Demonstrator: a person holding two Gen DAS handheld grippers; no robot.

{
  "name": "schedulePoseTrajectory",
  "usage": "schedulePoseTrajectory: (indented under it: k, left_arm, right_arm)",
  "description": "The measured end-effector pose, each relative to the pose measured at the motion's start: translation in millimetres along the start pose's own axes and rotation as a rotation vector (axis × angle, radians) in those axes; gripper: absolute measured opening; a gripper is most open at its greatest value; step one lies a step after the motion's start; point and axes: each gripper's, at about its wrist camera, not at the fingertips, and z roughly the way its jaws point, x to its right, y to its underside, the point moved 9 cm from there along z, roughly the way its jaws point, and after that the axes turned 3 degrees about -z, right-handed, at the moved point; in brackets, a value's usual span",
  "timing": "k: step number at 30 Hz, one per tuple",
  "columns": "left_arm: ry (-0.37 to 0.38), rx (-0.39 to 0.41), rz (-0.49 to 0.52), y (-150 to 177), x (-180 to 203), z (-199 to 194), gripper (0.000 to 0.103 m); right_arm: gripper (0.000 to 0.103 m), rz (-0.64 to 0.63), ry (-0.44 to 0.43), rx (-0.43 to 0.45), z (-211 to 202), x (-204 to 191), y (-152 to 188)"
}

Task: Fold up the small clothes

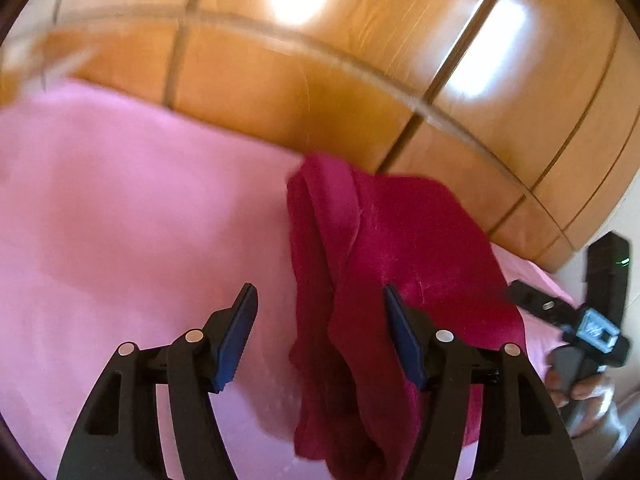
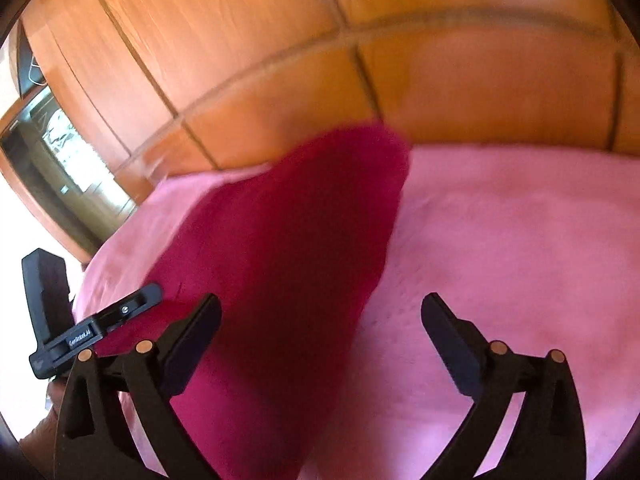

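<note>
A dark red garment (image 1: 404, 240) lies bunched in long folds on a pink bed sheet (image 1: 120, 220). My left gripper (image 1: 319, 288) stands open above the garment's near end. The cloth runs between the jaws close to the right finger (image 1: 404, 332), and the pads do not press on it. In the right wrist view the same red garment (image 2: 296, 240) stretches away from me, blurred. My right gripper (image 2: 320, 298) is wide open over its near part, and the cloth lies nearer the left finger (image 2: 192, 332). Nothing is gripped.
Glossy wooden panels (image 1: 360, 60) rise right behind the bed's far edge. A hand holds the other gripper (image 1: 580, 328) at the right of the left wrist view. It also shows as the other gripper (image 2: 80, 332) at the left of the right wrist view. A dark opening (image 2: 60, 152) is far left.
</note>
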Motion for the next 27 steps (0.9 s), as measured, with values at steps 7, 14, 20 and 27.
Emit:
schedulePoseTrajectory:
  k: [7,14,20,27]
  left_arm:
    - [-0.096,0.002,0.142,14,13,5,0.059]
    - [-0.092,-0.028,0.038,32,-11,17,0.065]
    - [-0.188,0.008,0.009,34,-11,-6,0.078]
    - [-0.279,0.087,0.028,43,-1,-51,0.095]
  right_arm:
    - [0.076,-0.207,0.031,0.044,-25,-63,26]
    - [0.071,-0.301,0.197,0.007,13,-50,67]
    - [0.087,-0.285,0.214,0.013,4,-52,63]
    - [0.1,-0.18,0.207,0.028,-20,-50,77]
